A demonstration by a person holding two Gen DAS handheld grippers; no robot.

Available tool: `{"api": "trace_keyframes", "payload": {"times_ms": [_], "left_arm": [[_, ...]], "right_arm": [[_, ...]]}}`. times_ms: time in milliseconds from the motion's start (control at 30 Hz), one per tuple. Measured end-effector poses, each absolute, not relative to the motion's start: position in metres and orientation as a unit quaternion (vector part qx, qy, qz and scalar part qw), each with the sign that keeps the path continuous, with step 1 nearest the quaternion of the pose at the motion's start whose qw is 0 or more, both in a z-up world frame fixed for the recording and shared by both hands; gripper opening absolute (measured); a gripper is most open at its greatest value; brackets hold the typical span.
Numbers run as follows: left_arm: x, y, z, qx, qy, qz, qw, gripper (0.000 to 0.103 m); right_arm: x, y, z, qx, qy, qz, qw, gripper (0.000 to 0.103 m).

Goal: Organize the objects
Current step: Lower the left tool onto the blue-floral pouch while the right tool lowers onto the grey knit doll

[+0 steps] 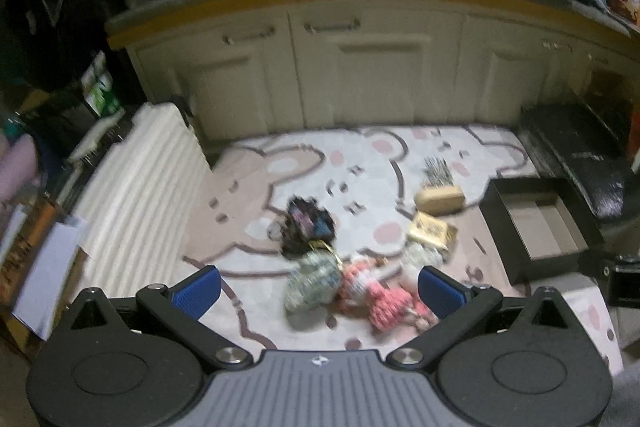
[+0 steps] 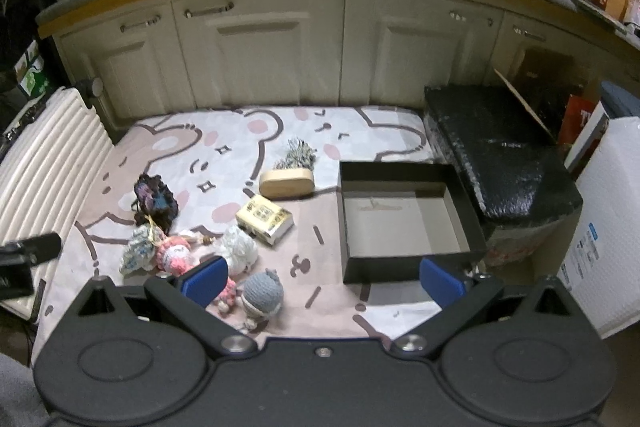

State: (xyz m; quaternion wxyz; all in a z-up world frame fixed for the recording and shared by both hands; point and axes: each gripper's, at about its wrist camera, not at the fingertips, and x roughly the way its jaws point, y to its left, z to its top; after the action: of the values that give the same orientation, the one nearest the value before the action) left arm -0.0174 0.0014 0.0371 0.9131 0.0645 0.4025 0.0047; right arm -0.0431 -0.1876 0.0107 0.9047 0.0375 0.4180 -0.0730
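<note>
Left gripper [image 1: 319,290] was held above mat [image 2: 280,131], fingers spread, nothing gripped. Toys were seen in cluster at mat's left: dark pouch [image 2: 154,201], pink doll [image 2: 178,255], grey doll [image 2: 262,293]. Carton [image 2: 264,219] lay centrally. Empty box [image 2: 404,223] sat at right. Right gripper [image 2: 323,277] was likewise spread, empty.

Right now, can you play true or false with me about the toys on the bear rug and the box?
1. The black cardboard box has toys in it. False: it holds nothing.
2. The pink crocheted doll lies on the pink-and-white bear rug. True.
3. The right gripper is holding the grey-hatted knitted doll. False: its fingers are spread apart and hold nothing.
4. The tan oval wooden case lies left of the box. True.
5. The left gripper is open. True.
</note>
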Motion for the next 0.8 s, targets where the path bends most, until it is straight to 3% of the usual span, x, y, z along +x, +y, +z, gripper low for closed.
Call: {"api": "trace_keyframes", "payload": {"times_ms": [467,600,800], "left_arm": [[0.025,0.006,0.096,0.072,0.301,0.053,0.950,0.103],[0.044,0.008,0.091,0.070,0.279,0.074,0.955,0.103],[0.074,0.020,0.060,0.060,0.302,0.078,0.948,0.103]], "right_arm": [[-0.002,-0.185,0.075,0.043,0.295,-0.022,0.954,0.103],[0.017,-0.187,0.069,0.070,0.279,0.010,0.958,0.103],[0.047,-0.192,0.025,0.099,0.320,0.000,0.942,0.103]]}}
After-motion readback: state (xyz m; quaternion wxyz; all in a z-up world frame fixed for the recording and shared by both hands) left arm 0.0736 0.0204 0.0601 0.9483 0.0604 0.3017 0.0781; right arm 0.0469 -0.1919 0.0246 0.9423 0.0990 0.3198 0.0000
